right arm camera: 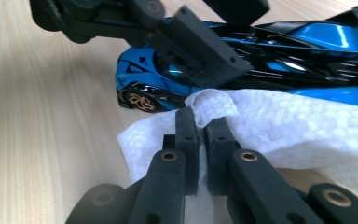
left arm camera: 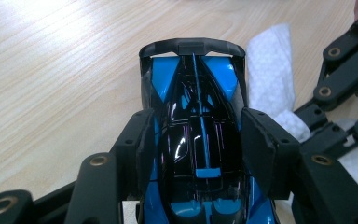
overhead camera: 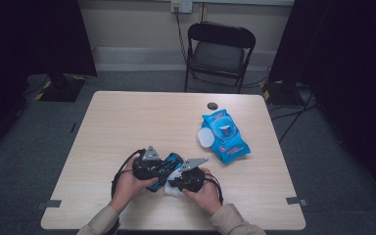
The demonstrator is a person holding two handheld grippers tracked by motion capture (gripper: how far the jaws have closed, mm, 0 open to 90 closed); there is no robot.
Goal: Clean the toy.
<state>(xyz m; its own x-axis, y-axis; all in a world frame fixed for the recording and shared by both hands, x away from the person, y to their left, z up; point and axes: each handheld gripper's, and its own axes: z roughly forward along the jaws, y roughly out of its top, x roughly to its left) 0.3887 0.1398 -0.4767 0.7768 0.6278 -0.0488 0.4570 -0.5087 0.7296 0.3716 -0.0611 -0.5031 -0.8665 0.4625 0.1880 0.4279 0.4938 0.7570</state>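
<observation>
A blue and black toy race car sits between the pads of my left gripper, which is shut on its body. In the high view the car lies near the table's front edge, with the left gripper on it. A white wet wipe is pinched in my right gripper, and it rests against the car's side. The wipe lies on the wood to the right of the car in the left gripper view, with the right gripper's black links beside it. The right gripper is just right of the car.
A blue wet-wipe pack with its white lid open lies at the right middle of the wooden table. A small dark round cap sits near the far edge. A black folding chair stands behind the table.
</observation>
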